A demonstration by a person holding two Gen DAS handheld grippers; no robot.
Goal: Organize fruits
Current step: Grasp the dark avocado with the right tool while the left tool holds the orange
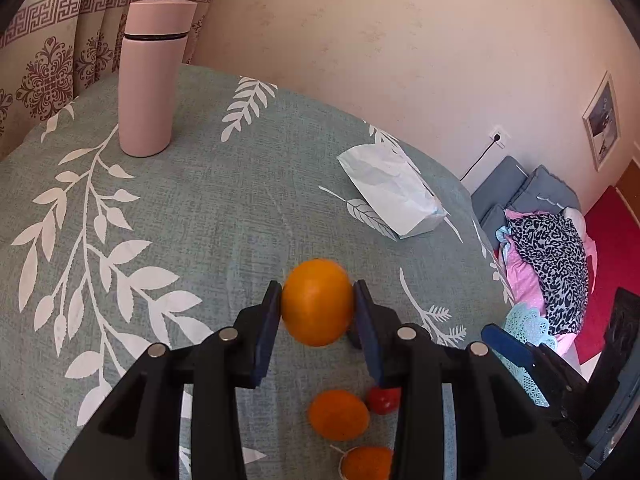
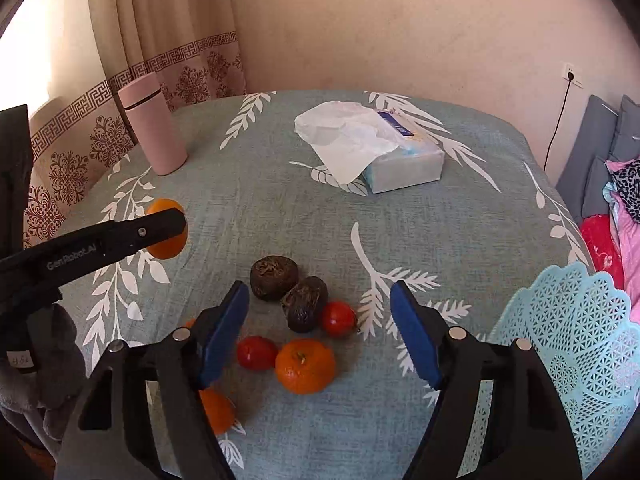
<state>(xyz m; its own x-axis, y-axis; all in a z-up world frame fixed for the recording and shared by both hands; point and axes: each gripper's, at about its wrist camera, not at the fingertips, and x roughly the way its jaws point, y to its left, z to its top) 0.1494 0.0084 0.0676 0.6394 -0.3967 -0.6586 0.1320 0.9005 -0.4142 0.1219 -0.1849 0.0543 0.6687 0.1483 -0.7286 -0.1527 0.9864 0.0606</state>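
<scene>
At the left of the right wrist view, the left gripper (image 2: 170, 226) had its black jaws pinched on a round orange citrus fruit (image 2: 166, 229), held up off the grey-green leaf-print tablecloth (image 2: 280, 208). Lower middle, the right gripper (image 2: 320, 330) was spread wide with nothing in it, and the small orange tangerine with a green stem (image 2: 305, 366) sat just below and between its blue pads, so that hand was clearly the nearer one. The pale blue plastic lattice basket (image 2: 580, 340) sat at the lower right, beside that gripper, and I'd guess the fruit was meant for it.
</scene>
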